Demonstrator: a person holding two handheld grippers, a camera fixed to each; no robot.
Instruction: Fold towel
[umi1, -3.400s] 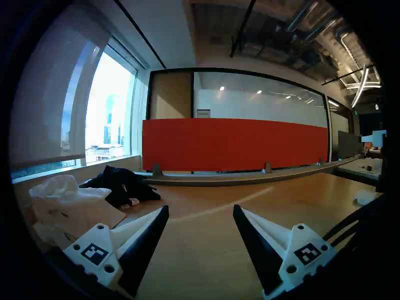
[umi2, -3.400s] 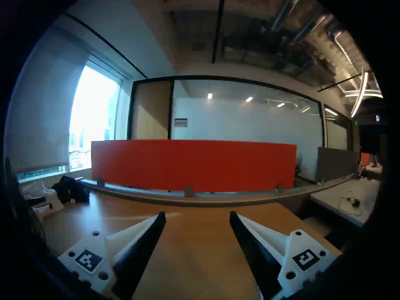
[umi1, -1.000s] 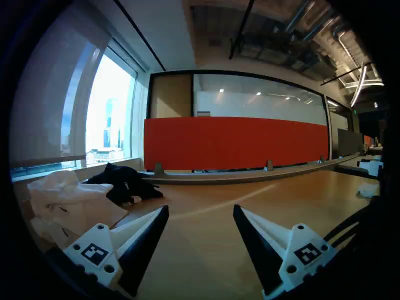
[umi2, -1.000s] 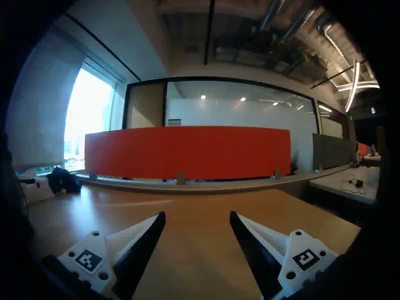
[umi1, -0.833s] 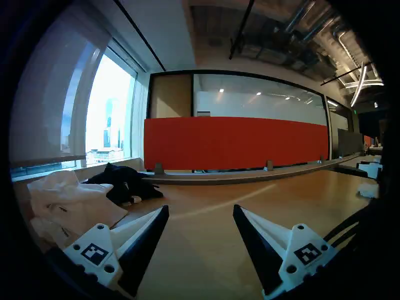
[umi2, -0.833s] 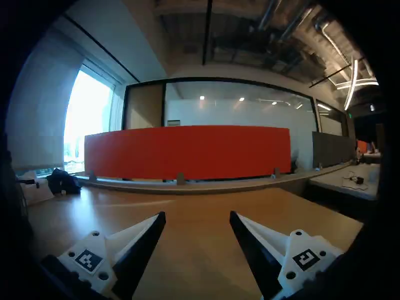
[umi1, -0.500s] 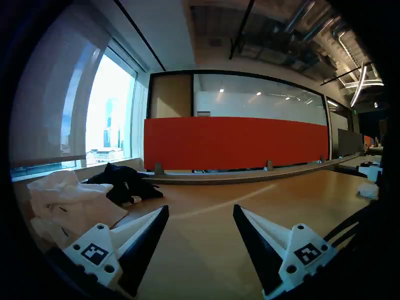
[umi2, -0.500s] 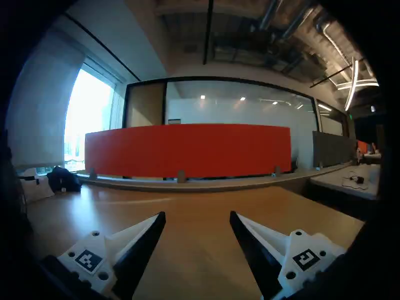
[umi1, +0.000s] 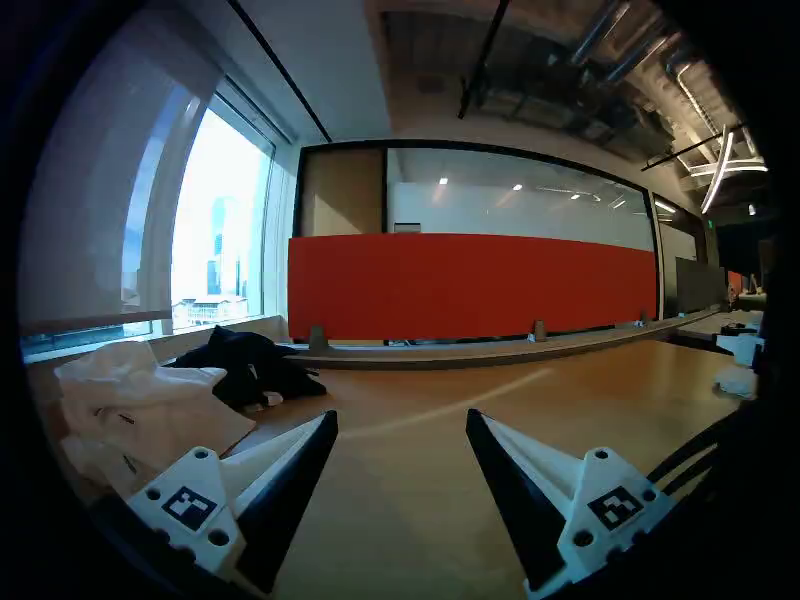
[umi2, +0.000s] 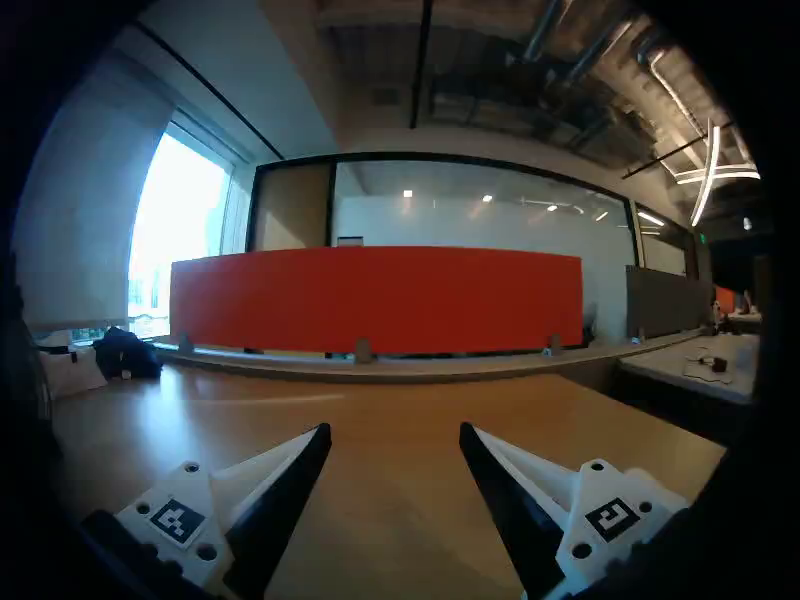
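Observation:
In the left gripper view a crumpled white cloth pile lies on the wooden table at the left, just ahead of my left finger. My left gripper stands open over bare wood with nothing between its fingers. In the right gripper view the same white cloth is small and far off at the left edge. My right gripper is open too, low over the wooden table, holding nothing.
A black garment lies behind the white pile, and shows as a dark heap far left in the right gripper view. A red divider panel runs along the table's far edge. A small white object sits at the right.
The right gripper view has tilted slightly, so the far table edge sits a little lower in it. The left gripper has stayed still. Both stay open.

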